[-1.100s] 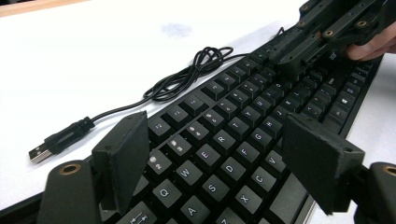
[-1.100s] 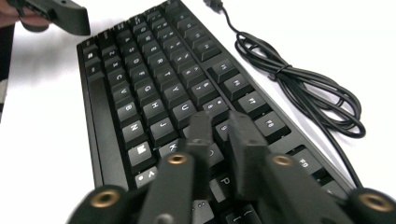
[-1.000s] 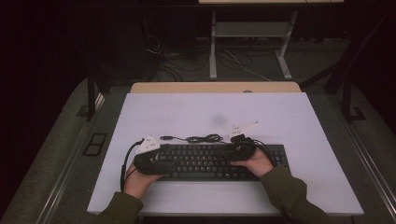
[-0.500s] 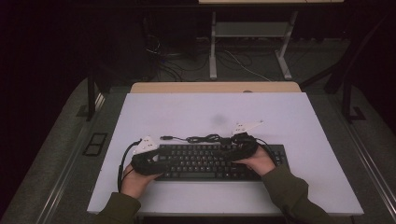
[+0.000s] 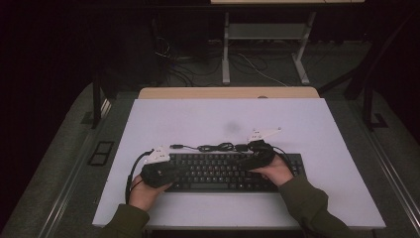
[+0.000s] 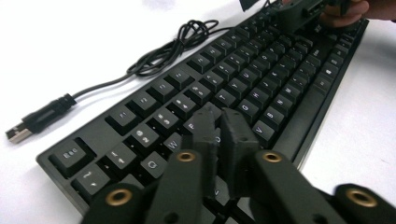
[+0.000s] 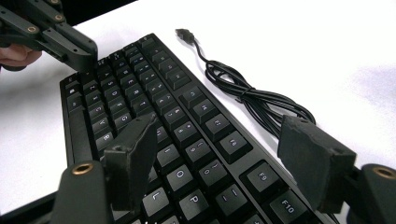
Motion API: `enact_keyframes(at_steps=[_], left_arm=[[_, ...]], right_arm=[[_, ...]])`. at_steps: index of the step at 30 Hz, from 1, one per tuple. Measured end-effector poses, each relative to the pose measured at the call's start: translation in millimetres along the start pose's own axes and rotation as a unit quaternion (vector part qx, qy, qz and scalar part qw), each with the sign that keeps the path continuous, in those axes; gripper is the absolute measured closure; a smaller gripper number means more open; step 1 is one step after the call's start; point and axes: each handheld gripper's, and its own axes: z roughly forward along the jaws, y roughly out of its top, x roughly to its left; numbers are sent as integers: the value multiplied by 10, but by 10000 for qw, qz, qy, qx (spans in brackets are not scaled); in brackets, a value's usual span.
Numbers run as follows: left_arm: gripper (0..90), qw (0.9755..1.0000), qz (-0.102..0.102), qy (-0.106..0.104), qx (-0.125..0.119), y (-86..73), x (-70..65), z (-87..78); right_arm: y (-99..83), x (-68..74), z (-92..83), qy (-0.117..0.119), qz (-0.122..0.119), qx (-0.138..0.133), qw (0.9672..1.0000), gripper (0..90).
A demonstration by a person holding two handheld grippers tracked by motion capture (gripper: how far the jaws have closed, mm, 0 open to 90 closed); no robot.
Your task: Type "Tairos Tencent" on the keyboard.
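A black keyboard (image 5: 225, 172) lies at the table's (image 5: 337, 148) 6 o'clock edge, its coiled cable (image 5: 218, 147) just beyond at 12. The left gripper (image 6: 219, 135) hangs clenched over the keyboard's 9 o'clock end, holding nothing. The right gripper (image 7: 219, 158) is spread wide above the 3 o'clock half.

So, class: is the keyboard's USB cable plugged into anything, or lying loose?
Loose. The cable lies bundled on the white table behind the keyboard, and its USB plug rests bare on the surface, connected to nothing.
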Motion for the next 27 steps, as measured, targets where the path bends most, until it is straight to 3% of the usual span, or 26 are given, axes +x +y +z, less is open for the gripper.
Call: enact_keyframes(at_steps=[13,27], left_arm=[[888,9994,150,30,296,-5,-14,110],[888,9993,123,84,333,-19,18,145]], right_arm=[[-5,-3,3,9,-13,18,10000,281],[-1,1,-6,9,4,10,10000,279]])
